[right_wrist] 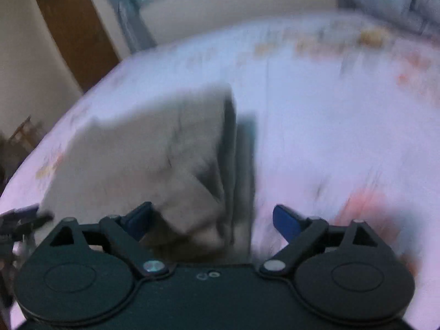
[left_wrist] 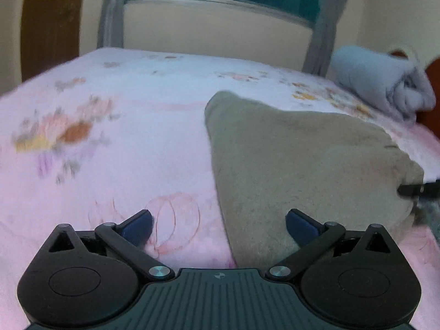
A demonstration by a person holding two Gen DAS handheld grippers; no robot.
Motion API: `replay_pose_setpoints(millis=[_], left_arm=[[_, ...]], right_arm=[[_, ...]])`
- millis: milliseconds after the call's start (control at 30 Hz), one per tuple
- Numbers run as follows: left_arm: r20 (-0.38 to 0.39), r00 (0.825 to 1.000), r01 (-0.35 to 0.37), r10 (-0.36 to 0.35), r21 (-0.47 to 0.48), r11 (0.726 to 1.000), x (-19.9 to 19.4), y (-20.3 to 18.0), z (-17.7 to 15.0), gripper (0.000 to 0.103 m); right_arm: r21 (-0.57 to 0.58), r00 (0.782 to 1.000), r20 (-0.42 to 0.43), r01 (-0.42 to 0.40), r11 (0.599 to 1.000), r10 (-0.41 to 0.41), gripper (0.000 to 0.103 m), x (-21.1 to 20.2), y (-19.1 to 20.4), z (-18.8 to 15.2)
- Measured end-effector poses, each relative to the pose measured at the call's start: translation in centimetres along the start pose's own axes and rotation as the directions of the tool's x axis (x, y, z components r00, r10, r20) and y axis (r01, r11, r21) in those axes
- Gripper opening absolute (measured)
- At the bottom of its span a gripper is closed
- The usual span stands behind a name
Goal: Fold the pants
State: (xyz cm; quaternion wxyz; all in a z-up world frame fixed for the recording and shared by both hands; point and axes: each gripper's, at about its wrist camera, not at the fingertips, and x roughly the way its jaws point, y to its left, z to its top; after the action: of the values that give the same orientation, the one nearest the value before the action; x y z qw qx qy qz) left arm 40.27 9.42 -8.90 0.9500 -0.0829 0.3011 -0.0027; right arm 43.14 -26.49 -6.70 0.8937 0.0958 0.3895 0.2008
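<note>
The pants (left_wrist: pixel 297 165) are beige-grey and lie folded on a pink floral bed sheet (left_wrist: pixel 110 126). My left gripper (left_wrist: pixel 218 227) is open and empty, just above the sheet at the pants' near left edge. In the right wrist view the pants (right_wrist: pixel 143 159) lie as a folded stack with layered edges on the right side. My right gripper (right_wrist: pixel 211 221) is open over the stack's near corner, holding nothing. The right gripper's tip shows at the far right of the left wrist view (left_wrist: pixel 418 189). The left gripper shows at the left edge of the right wrist view (right_wrist: pixel 19 220).
A rolled grey-blue blanket (left_wrist: pixel 385 88) lies at the bed's far right corner. A window with grey curtains (left_wrist: pixel 115 13) and a cream wall stand behind the bed. A brown wooden door (right_wrist: pixel 74 27) is at the left.
</note>
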Motion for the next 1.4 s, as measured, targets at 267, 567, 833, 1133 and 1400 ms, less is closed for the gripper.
replay_pose_setpoints(millis=[267, 567, 833, 1133, 1400], left_arm=[[0.042, 0.998, -0.052, 0.057, -0.115, 0.992, -6.1, 4.8, -1.4, 0.103], [-0.062, 0.998, 0.031, -0.03, 0.007, 1.0, -7.2, 2.4, -3.1, 0.103], [-0.098, 0.99, -0.107, 0.104, -0.024, 0.994, -6.4, 3.2, -2.6, 0.103], [0.168, 0.973, -0.142, 0.16, -0.111, 0.984, -21.4, 2.6, -8.0, 0.103], [0.277, 0.952, -0.143, 0.131, 0.026, 0.989, -29.5, -4.3, -11.9, 0.103]], right_arm=[[0.075, 0.996, 0.089, 0.006, 0.997, -0.013, 0.085, -5.5, -0.2, -0.8], [0.034, 0.993, 0.117, -0.028, 0.999, 0.024, 0.084, -9.0, 1.5, -3.6], [0.121, 0.989, 0.149, -0.001, 0.993, -0.017, 0.084, -10.9, 0.3, -5.3], [0.011, 0.928, 0.339, 0.158, 0.987, -0.152, 0.097, -20.8, 3.2, -12.1], [-0.181, 0.892, 0.427, 0.244, 0.953, -0.148, 0.097, -24.6, 10.5, -18.7]])
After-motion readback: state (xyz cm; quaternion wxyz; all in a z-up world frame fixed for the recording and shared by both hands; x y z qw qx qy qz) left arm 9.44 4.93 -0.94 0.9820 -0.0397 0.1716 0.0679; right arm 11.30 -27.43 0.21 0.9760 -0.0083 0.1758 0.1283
